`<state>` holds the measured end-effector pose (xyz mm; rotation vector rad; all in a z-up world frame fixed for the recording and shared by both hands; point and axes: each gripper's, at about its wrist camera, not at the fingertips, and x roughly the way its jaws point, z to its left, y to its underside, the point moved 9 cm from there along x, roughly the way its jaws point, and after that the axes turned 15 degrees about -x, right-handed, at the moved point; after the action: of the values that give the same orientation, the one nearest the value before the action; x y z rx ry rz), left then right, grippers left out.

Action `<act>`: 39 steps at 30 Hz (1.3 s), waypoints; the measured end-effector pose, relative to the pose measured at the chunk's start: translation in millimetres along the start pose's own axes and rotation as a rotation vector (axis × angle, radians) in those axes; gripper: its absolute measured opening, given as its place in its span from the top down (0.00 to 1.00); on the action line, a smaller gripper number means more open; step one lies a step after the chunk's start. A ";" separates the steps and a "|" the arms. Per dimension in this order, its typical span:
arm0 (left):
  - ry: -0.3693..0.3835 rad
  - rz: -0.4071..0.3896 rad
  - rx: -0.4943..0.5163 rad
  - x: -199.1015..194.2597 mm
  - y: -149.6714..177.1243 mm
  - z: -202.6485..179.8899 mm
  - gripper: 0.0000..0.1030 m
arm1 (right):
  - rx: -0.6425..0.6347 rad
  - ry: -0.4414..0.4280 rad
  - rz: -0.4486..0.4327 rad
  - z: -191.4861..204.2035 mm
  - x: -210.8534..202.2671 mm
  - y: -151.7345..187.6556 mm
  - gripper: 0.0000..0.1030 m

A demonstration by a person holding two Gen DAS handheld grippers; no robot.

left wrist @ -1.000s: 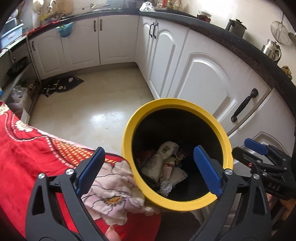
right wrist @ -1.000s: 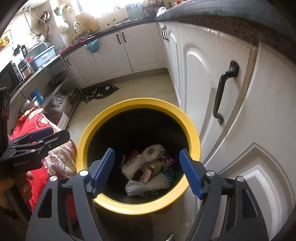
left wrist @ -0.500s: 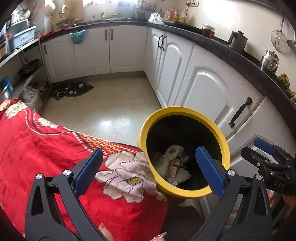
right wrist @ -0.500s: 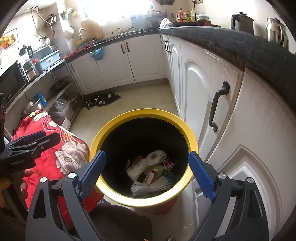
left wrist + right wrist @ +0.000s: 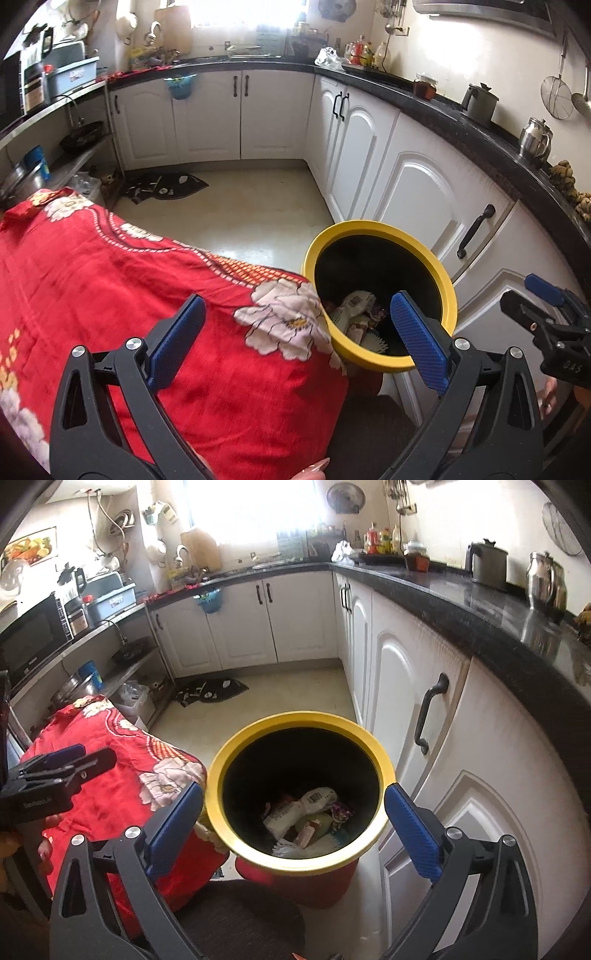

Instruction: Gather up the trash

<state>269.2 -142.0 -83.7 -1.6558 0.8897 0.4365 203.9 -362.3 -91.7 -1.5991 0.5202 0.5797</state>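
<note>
A bin with a yellow rim (image 5: 243,746) (image 5: 448,284) and a red body stands on the kitchen floor beside a table under a red flowered cloth (image 5: 110,280) (image 5: 110,775). Several pieces of trash (image 5: 306,823) (image 5: 354,314), wrappers and packets, lie at its bottom. My right gripper (image 5: 293,823) hangs above the bin's mouth, its jaws opening wide with nothing between them. My left gripper (image 5: 295,336) stands open and empty over the table's corner, just left of the bin. In the left wrist view the right gripper (image 5: 543,306) shows at the right edge.
White cabinet doors (image 5: 413,686) under a black counter (image 5: 480,613) run close along the bin's right side. A dark mat (image 5: 210,690) lies on the pale floor further back. A shelf rack with a microwave (image 5: 33,642) and pots stands left.
Both grippers have risen and drawn back from the bin, which now looks smaller and lower. The right gripper's jaws have spread wider. More of the red cloth shows under the left gripper.
</note>
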 end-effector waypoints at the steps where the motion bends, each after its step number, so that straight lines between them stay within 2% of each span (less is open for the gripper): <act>1: -0.005 -0.013 -0.001 -4.8 2.0 1.9 0.10 | -0.006 0.003 -0.007 2.6 -3.4 0.1 0.06; 14: -0.042 -0.157 -0.018 -53.0 25.2 17.3 0.10 | -0.076 0.084 -0.182 22.8 -51.6 10.9 0.06; 25: -0.028 -0.238 -0.005 -67.9 42.5 12.3 0.10 | -0.107 0.174 -0.336 28.1 -85.8 21.8 0.06; 32: -0.023 -0.321 0.020 -82.7 46.3 5.9 0.10 | -0.082 0.182 -0.389 29.5 -99.6 32.9 0.06; 39: -0.015 -0.389 0.029 -95.9 47.9 4.2 0.10 | -0.081 0.200 -0.477 37.9 -119.6 39.4 0.06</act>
<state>172.5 -110.2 -50.1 -1.7466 0.5404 0.1661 84.3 -328.8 -48.4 -1.7914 0.2460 0.0823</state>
